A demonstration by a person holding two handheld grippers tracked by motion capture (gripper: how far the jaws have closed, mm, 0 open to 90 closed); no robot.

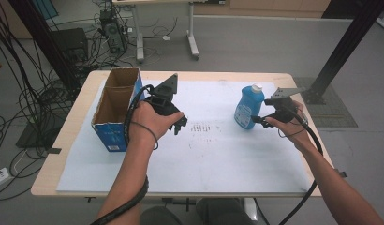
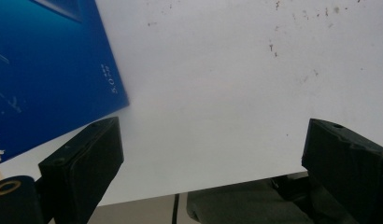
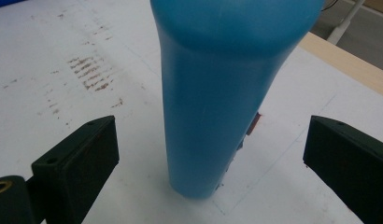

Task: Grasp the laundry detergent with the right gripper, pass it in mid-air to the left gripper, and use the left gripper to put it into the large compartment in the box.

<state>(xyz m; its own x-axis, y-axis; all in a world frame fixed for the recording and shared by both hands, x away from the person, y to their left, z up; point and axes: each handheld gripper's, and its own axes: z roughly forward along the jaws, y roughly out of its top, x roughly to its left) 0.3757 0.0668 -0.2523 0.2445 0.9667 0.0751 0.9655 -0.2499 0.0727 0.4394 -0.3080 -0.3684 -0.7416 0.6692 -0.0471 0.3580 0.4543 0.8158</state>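
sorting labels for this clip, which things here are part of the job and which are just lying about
Part of the job:
blue bottle, standing between the open right gripper
blue cardboard box, beside the open left gripper

Lying about:
cables on the floor
second table behind

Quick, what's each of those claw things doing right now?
Left gripper: open, holding nothing, beside the blue box.
Right gripper: open, jaws either side of the blue bottle, not clamped.

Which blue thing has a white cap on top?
The blue bottle by the right tool. The blue box is open cardboard with no cap.
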